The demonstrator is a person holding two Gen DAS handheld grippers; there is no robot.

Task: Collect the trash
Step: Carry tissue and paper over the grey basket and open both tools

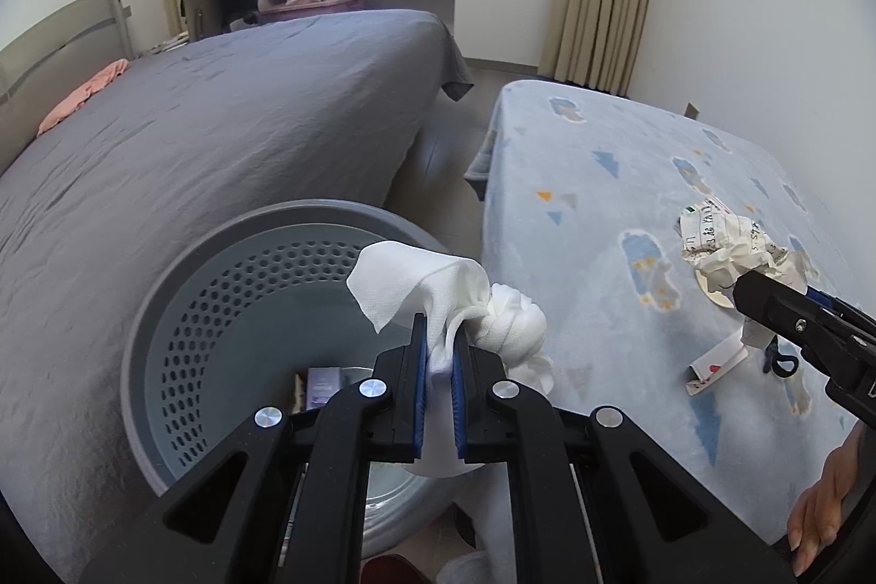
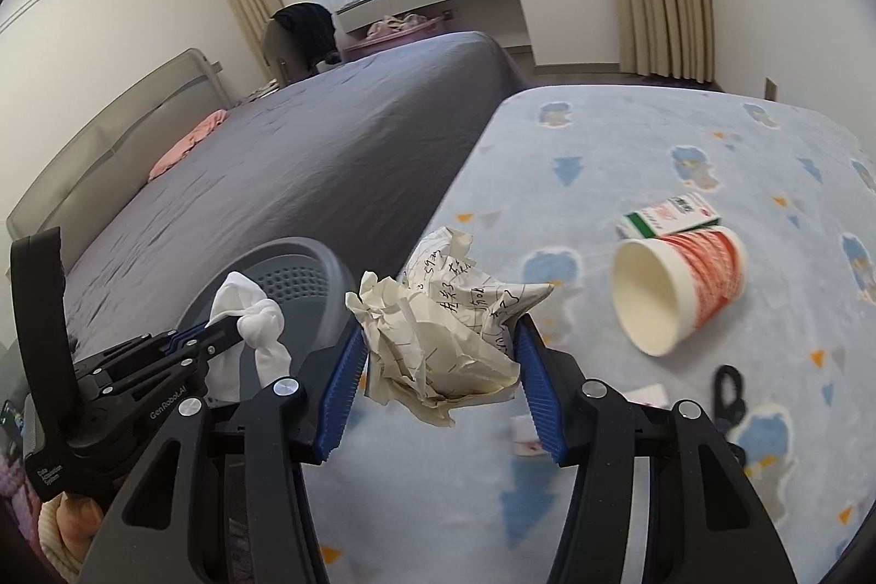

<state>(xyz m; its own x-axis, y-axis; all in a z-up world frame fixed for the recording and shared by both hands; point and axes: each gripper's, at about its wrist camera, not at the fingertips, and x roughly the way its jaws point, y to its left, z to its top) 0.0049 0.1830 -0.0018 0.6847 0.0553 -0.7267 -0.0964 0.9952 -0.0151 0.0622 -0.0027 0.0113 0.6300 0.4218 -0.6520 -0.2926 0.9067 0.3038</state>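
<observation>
My left gripper (image 1: 441, 337) is shut on a white tissue (image 1: 438, 288) and holds it above the grey perforated bin (image 1: 230, 288); the tissue also shows in the right wrist view (image 2: 257, 321). My right gripper (image 2: 441, 348) is shut on a crumpled written paper ball (image 2: 438, 343), held above the blue patterned table (image 2: 602, 135). The ball also shows in the left wrist view (image 1: 733, 250). A paper cup (image 2: 679, 294) lies on its side on the table beside a small green-and-white box (image 2: 670, 214).
A grey bed (image 1: 191, 135) stands left of the bin. The bin holds a purple item (image 1: 323, 384). A small white card (image 1: 717, 362) and a black clip (image 2: 728, 389) lie on the table. A hand (image 1: 821, 513) shows at the right edge.
</observation>
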